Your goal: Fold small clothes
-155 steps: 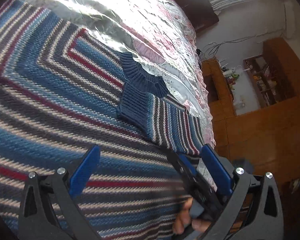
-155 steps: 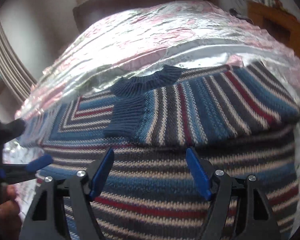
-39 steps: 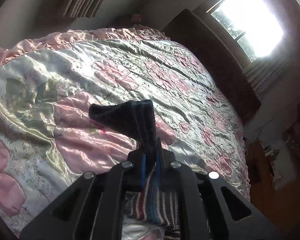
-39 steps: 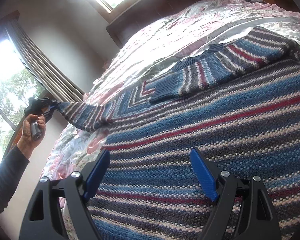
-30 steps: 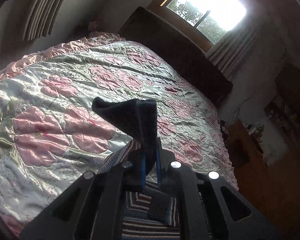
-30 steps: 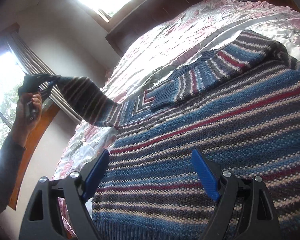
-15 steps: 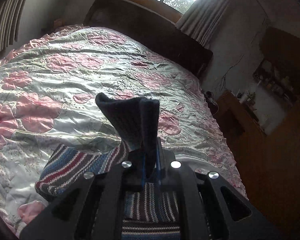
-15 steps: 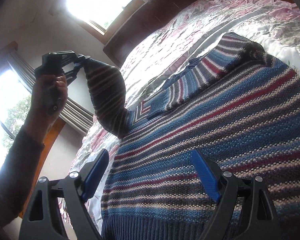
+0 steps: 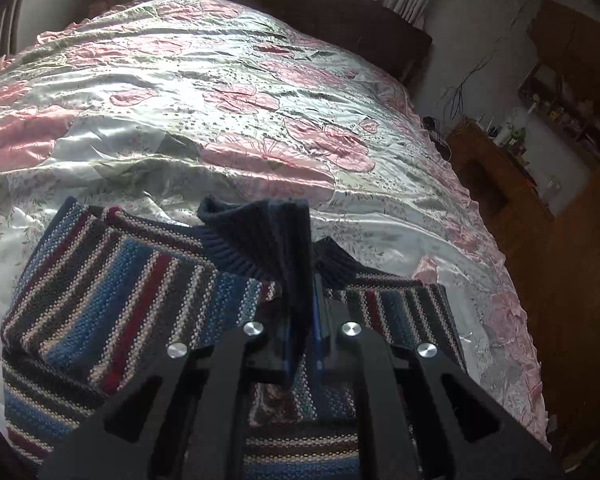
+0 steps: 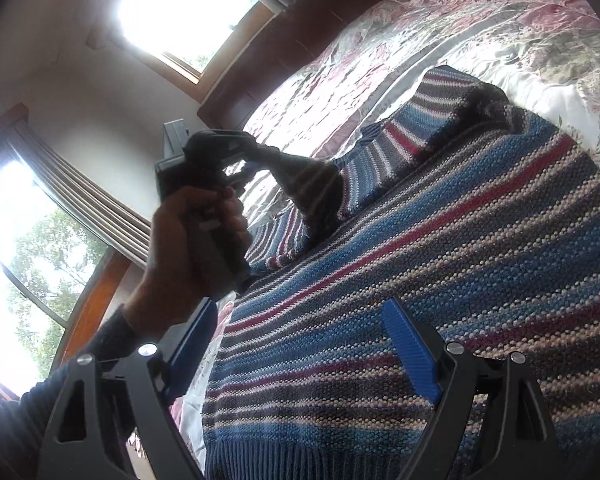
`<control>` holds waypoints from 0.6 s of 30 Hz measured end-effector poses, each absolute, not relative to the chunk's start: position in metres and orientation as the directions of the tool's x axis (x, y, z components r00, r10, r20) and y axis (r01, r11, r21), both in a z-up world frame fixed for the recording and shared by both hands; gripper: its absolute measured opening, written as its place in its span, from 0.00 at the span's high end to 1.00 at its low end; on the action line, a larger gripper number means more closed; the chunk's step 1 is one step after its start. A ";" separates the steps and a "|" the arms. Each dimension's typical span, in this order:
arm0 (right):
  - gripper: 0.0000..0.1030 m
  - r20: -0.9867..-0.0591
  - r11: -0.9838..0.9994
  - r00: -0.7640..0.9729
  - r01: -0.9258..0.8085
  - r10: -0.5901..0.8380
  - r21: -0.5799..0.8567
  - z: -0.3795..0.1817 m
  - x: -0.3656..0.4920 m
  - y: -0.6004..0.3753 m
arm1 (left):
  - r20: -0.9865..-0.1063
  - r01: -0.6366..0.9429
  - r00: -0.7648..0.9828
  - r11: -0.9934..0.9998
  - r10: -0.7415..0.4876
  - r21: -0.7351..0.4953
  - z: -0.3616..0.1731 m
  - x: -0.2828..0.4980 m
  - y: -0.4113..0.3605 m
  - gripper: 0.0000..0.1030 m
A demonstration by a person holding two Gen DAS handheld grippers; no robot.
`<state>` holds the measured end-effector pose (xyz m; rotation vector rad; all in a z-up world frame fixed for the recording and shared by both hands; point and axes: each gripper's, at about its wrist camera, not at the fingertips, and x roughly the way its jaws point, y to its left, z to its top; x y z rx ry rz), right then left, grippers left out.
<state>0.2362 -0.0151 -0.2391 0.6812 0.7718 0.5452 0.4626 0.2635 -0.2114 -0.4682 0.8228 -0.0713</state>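
Your striped sweater [image 10: 440, 264] lies spread on the floral bedspread [image 9: 228, 92], its ribbed blue hem nearest your right gripper [image 10: 300, 356] and its neck end toward the dark headboard [image 10: 284, 44]. Your left gripper [image 9: 300, 332] has its blue pads pressed together on the navy ribbed cuff [image 9: 272, 232] of one sleeve, and that cuff stands up out of the closed jaws, above the sweater. From the right wrist view you can see your left hand [image 10: 188, 248] wrapped around that gripper's handle, held up over the sweater's edge on the side toward the windows [image 10: 172, 4], with the sleeve [image 10: 312, 184] rising from the sweater's body to the clamped tip. The sleeve is off the bedspread along most of its visible length and drapes down to meet the sweater's shoulder area. The other sleeve [image 10: 424, 128] lies folded across the sweater's upper part, nearer the headboard. Your right gripper hangs over the sweater's lower part just past the hem, its two blue pads [image 10: 408, 352] standing wide apart with nothing between them; whether they touch the knit you cannot tell. In the left wrist view the sweater sits directly under and ahead of the closed jaws, with bare bedspread beyond it up to the headboard.
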 end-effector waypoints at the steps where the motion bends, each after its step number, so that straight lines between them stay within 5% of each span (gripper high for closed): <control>1: 0.16 -0.445 0.660 0.602 -0.190 0.663 0.727 -0.240 0.237 -0.017 | -0.696 -0.112 0.675 0.897 -0.247 -0.427 -0.220 0.463 0.257 0.94; 7: 0.16 -0.465 0.659 0.603 -0.140 0.648 0.739 -0.244 0.239 -0.021 | -0.734 -0.069 0.619 0.912 -0.278 -0.403 -0.256 0.463 0.222 0.85; 11: 0.14 -0.496 0.681 0.599 -0.115 0.628 0.723 -0.244 0.241 -0.023 | -0.736 -0.077 0.596 0.890 -0.321 -0.450 -0.268 0.458 0.224 0.38; 18: 0.06 -0.591 0.786 0.575 -0.158 0.565 0.598 -0.210 0.276 -0.039 | -0.655 -0.070 0.650 0.828 -0.386 -0.556 -0.244 0.415 0.280 0.15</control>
